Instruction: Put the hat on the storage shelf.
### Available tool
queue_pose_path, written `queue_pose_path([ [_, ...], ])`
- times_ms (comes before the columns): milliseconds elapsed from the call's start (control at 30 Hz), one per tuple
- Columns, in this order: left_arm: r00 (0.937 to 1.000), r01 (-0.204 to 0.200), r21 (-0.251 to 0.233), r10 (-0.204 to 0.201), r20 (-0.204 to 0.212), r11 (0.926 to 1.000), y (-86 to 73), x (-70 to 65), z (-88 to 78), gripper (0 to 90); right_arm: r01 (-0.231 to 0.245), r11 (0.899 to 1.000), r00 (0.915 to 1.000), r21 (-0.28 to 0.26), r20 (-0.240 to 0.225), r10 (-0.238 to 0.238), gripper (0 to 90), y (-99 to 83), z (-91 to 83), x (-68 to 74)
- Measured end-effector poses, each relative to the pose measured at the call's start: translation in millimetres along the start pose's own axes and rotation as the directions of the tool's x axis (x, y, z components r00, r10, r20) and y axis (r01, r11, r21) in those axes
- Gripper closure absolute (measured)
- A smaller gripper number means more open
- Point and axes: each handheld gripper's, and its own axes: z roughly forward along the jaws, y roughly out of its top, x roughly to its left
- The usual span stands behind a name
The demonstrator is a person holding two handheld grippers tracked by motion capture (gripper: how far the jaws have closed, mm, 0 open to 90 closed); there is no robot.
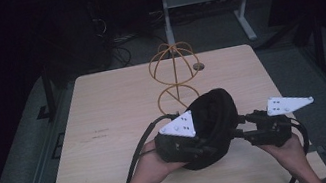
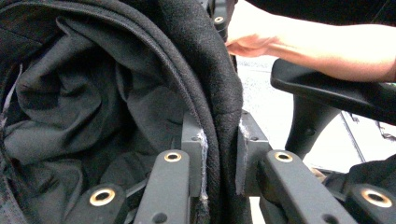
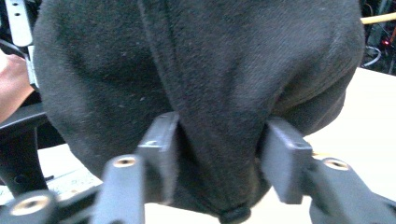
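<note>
At the near edge of a wooden table (image 1: pixel 103 112), the left gripper (image 2: pixel 222 154) pinches the rim of a black cap (image 1: pixel 214 120), jaws nearly together with only the doubled fabric between them. The right gripper (image 3: pixel 217 154) clamps a thicker fold of the same cap, jaws set wider (its top button (image 3: pixel 235 215) hangs at the bottom). The cap spans the gap between both tools, its long axis running roughly away from the person. Just beyond stands a yellow wire stand (image 1: pixel 176 76); nothing lies between it and the cap.
</note>
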Motion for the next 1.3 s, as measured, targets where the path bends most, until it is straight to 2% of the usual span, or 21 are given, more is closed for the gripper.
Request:
queue_pose_path([
  [133,1.0,0.003,-0.01,-0.003,0.003,0.9999,-0.4,1.1,-2.3,76.6,0.03,1.0,0.9995,-0.009,0.005,-0.03,81.2,1.2,2.2,2.7],
  [200,1.0,0.005,-0.014,-0.005,-0.001,0.9999,-1.4,2.1,-3.3,76.1,0.031,1.0,0.9995,-0.005,0.002,-0.031,85.2,2.0,2.5,3.1],
  [300,0.9998,0.018,-0.022,-0.018,-0.004,0.9996,-3.5,3.5,-5.0,74.9,0.033,0.999,0.9994,0.005,0.01,-0.033,86.0,3.8,1.6,3.5],
  [500,0.9982,0.037,-0.024,-0.038,-0.046,0.999,-8.4,6.9,-9.7,70.1,0.028,1.0,0.9992,-0.012,0.03,-0.027,86.5,12.8,-7.5,5.2],
  [600,0.9975,0.05,-0.036,-0.052,-0.049,0.9981,-10.7,9.1,-11.4,69.2,0.036,0.999,0.9986,-0.012,0.038,-0.036,86.5,19.0,-10.8,7.1],
  [700,0.9968,0.055,-0.045,-0.058,-0.056,0.9975,-12.1,10.0,-13.3,68.2,0.044,0.999,0.998,-0.013,0.047,-0.044,86.6,24.6,-12.2,9.6],
  [767,0.9956,0.047,-0.041,-0.05,-0.079,0.998,-12.8,10.4,-14.8,66.5,0.047,0.999,0.9977,-0.011,0.05,-0.047,86.6,28.1,-12.9,10.5],
  [933,0.9882,0.049,-0.023,-0.052,-0.144,0.9985,-15.4,9.6,-19.2,59.2,0.06,0.998,0.9968,-0.001,0.053,-0.06,86.8,39.5,-13.3,13.2],
  [1033,0.9865,0.047,-0.027,-0.051,-0.155,0.9985,-17.7,8.1,-24.7,56.3,0.077,0.997,0.9954,0.006,0.057,-0.077,86.9,49.2,-14.4,16.1],
  [1100,0.9824,0.051,-0.037,-0.057,-0.178,0.998,-19.4,6.9,-30.2,54.4,0.091,0.996,0.9932,0.006,0.073,-0.091,86.9,55.7,-16.3,17.2],
  [1233,0.9768,0.053,-0.036,-0.059,-0.206,0.998,-23.6,7.7,-39.7,51.3,0.09,0.996,0.9915,0.006,0.094,-0.09,86.9,64.2,-21.9,15.3],
  [1300,0.9704,0.06,-0.028,-0.065,-0.233,0.9978,-30.7,7.8,-47.8,47.6,0.09,0.996,0.9887,0.008,0.12,-0.09,86.8,71.1,-28.2,11.7],
])
